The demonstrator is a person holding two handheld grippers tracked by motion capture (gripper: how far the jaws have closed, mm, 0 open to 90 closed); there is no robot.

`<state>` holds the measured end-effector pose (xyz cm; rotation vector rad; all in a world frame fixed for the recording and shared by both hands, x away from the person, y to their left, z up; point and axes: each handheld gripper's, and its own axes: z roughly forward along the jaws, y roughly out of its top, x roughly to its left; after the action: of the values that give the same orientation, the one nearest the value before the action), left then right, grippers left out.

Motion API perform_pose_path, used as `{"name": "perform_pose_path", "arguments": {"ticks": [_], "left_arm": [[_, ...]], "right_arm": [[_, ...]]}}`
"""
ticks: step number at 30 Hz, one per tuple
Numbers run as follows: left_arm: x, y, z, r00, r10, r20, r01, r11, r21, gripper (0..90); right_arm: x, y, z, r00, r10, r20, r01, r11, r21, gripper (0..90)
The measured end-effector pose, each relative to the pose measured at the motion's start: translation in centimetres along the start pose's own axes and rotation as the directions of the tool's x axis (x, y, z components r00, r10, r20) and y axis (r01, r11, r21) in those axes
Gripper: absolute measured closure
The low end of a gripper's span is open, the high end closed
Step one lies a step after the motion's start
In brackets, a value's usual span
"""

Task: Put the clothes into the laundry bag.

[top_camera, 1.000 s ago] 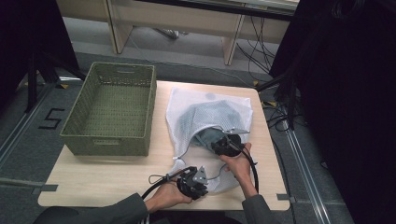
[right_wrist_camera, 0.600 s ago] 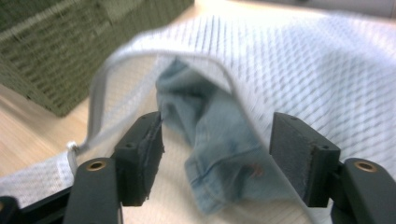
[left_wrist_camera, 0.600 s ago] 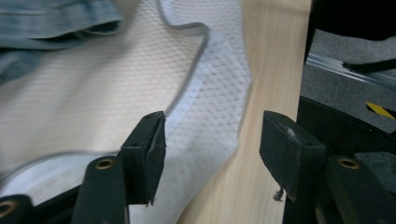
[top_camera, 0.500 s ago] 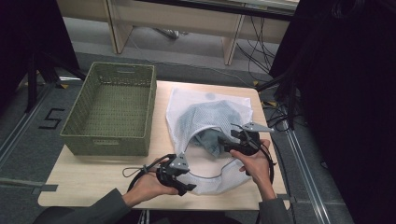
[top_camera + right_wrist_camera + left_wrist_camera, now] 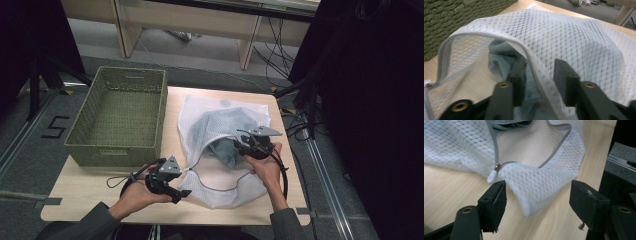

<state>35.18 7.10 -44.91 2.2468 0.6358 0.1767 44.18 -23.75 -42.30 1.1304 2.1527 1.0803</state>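
A white mesh laundry bag (image 5: pixel 207 107) lies on the wooden table (image 5: pixel 80 197) with a grey-blue garment (image 5: pixel 225 132) inside its unzipped mouth. My left gripper (image 5: pixel 183 189) is at the bag's near left corner. Its jaws have just been opening and stand wide apart (image 5: pixel 537 191), with the folded corner (image 5: pixel 534 182) loose between them and the zipper pull (image 5: pixel 492 177) just beyond. My right gripper (image 5: pixel 240 142) is at the mouth's raised edge. Its jaws (image 5: pixel 540 68) have just been closing; the zipper band (image 5: pixel 536 67) runs between them, one jaw inside against the garment (image 5: pixel 499 62), and a gap shows.
An empty green woven basket (image 5: pixel 134 73) stands on the table's left half, close to the bag. Black cables trail from both grippers across the near table edge. Dark equipment and floor cables lie to the right of the table.
My left gripper has let go of the bag's near edge, opened and drawn off to the left. My right gripper has risen slightly at the bag's mouth, whose upper edge now arches up.
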Motion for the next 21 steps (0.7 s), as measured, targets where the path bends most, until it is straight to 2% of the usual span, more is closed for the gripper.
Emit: {"name": "perform_pose_path", "arguments": {"ticks": [1, 2, 4, 5, 7, 8, 9, 12, 13, 14, 15, 17, 18, 19, 21], "left_arm": [[0.0, -0.1, -0.1, 0.9998, -0.020, -0.004, 0.020, 0.9998, 0.000, 29.2], [0.1, -0.1, -0.1, 1.0000, -0.006, -0.005, 0.006, 1.0000, 0.000, 29.2], [0.2, -0.2, -0.1, 0.9998, -0.019, 0.000, 0.019, 0.9998, -0.003, 29.2], [0.3, -0.1, -0.2, 1.0000, -0.004, -0.007, 0.004, 1.0000, 0.001, 29.2], [0.3, -0.2, -0.1, 0.9997, -0.021, -0.009, 0.021, 0.9998, 0.002, 29.2], [0.4, -0.2, -0.1, 0.9997, -0.019, -0.014, 0.019, 0.9998, 0.004, 29.1], [0.5, -0.2, -0.2, 0.9998, -0.008, -0.018, 0.008, 0.9999, 0.008, 29.1], [0.7, -0.2, -0.2, 0.9997, -0.014, -0.021, 0.014, 0.9999, 0.005, 29.1], [0.7, -0.3, -0.2, 0.9995, -0.027, -0.019, 0.027, 0.9996, 0.009, 29.1], [0.8, -0.3, -0.3, 0.9997, -0.016, -0.021, 0.016, 0.9998, 0.007, 29.1], [0.8, -0.3, -0.3, 0.9993, -0.027, -0.027, 0.027, 0.9996, 0.006, 29.1], [1.0, -0.4, -0.3, 0.9995, -0.021, -0.022, 0.021, 0.9998, 0.003, 29.1], [1.0, -0.4, -0.4, 0.9991, -0.033, -0.025, 0.033, 0.9994, 0.008, 29.1], [1.2, -0.4, -0.5, 0.9995, -0.015, -0.027, 0.016, 0.9998, 0.008, 29.1], [1.2, -0.5, -0.4, 0.9988, -0.044, -0.021, 0.044, 0.9990, 0.000, 29.1]], "right_arm": [[0.3, 0.1, 0.2, 0.9999, 0.014, 0.005, -0.014, 1.000, 0.000, 69.7], [0.2, 0.3, 0.5, 0.9994, -0.030, 0.015, 0.030, 0.999, -0.019, 74.1], [0.5, 0.5, 0.4, 0.9981, -0.058, 0.024, 0.058, 0.998, -0.013, 80.6], [0.7, 0.6, 0.4, 0.9972, -0.063, 0.039, 0.064, 0.998, -0.025, 82.5], [0.7, 0.6, 0.1, 0.9951, -0.075, 0.064, 0.076, 0.997, -0.017, 86.4], [0.8, 0.6, 0.0, 0.9947, -0.066, 0.080, 0.067, 0.998, -0.018, 87.6], [0.9, 0.6, -0.1, 0.9949, -0.063, 0.078, 0.065, 0.998, -0.022, 88.2], [1.2, 0.5, -0.6, 0.9930, -0.088, 0.079, 0.089, 0.996, -0.017, 89.5], [1.4, 0.4, -1.0, 0.9939, -0.078, 0.078, 0.079, 0.997, -0.015, 89.5], [1.5, 0.4, -1.2, 0.9925, -0.090, 0.083, 0.093, 0.995, -0.028, 89.5], [1.6, 0.3, -1.7, 0.9928, -0.097, 0.071, 0.098, 0.995, -0.019, 89.6], [1.9, 0.0, -2.3, 0.9914, -0.115, 0.063, 0.116, 0.993, -0.020, 89.6], [2.1, -0.2, -2.8, 0.9914, -0.118, 0.057, 0.119, 0.993, -0.018, 89.6], [2.2, -0.4, -3.2, 0.9910, -0.124, 0.051, 0.125, 0.992, -0.018, 89.6], [2.5, -0.7, -4.0, 0.9919, -0.123, 0.033, 0.123, 0.992, -0.018, 89.6]]}}
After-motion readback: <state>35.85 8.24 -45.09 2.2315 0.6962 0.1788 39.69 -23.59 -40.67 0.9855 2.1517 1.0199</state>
